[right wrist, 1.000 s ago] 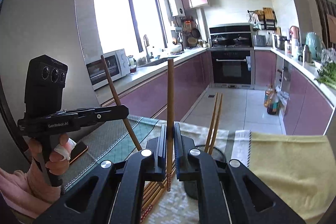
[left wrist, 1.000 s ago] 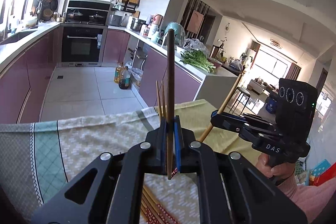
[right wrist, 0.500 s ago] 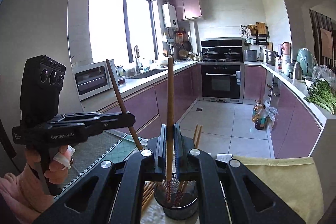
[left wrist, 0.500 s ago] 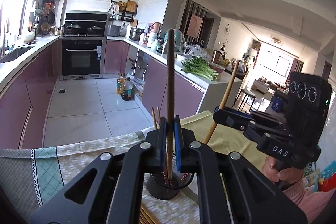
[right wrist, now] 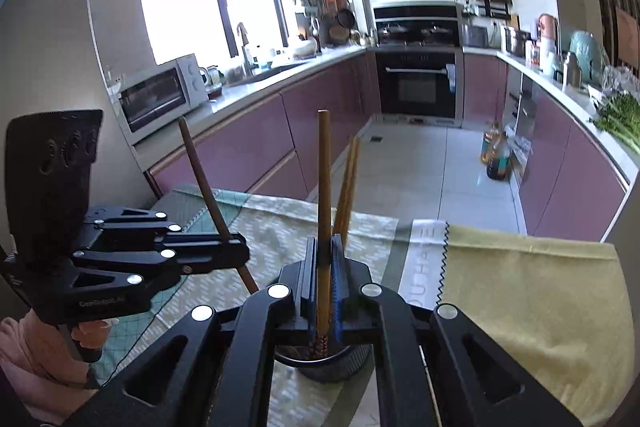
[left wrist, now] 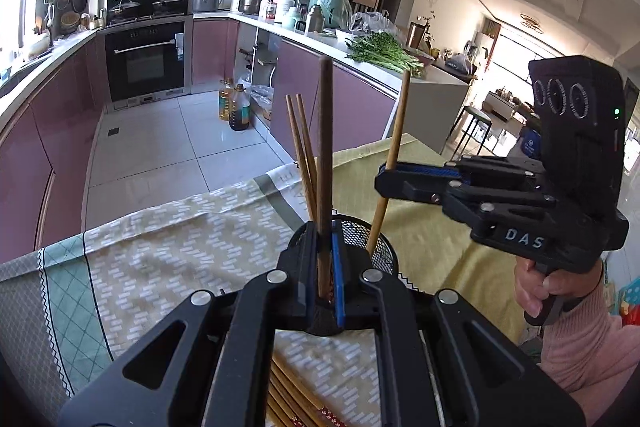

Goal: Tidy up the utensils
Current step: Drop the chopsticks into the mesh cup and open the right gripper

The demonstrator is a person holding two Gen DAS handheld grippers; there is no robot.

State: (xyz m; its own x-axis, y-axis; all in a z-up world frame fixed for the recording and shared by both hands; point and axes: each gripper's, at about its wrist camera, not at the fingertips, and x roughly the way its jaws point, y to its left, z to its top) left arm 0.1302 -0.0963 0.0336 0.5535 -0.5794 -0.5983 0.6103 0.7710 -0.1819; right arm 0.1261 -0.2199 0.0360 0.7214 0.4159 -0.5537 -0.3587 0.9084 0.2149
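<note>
My left gripper (left wrist: pixel 324 263) is shut on a dark wooden chopstick (left wrist: pixel 325 163), held upright with its lower end inside a black mesh utensil holder (left wrist: pixel 382 247). My right gripper (right wrist: pixel 323 275) is shut on a lighter chopstick (right wrist: pixel 323 187), also upright with its patterned tip in the holder (right wrist: pixel 352 359). Two more chopsticks (left wrist: pixel 301 147) stand in the holder; they also show in the right wrist view (right wrist: pixel 349 179). The right gripper appears in the left wrist view (left wrist: pixel 386 179), the left gripper in the right wrist view (right wrist: pixel 236 251).
Several loose chopsticks (left wrist: pixel 296 403) lie on the patterned cloth (left wrist: pixel 168 251) near me. A yellow cloth (right wrist: pixel 532 295) covers the table's right part. Beyond the table edge are the tiled kitchen floor, purple cabinets and oil bottles (left wrist: pixel 236 105).
Both grippers have lowered their chopsticks over the mesh holder, so the tips now sit inside it. The holder has come into view beneath both sets of jaws.
</note>
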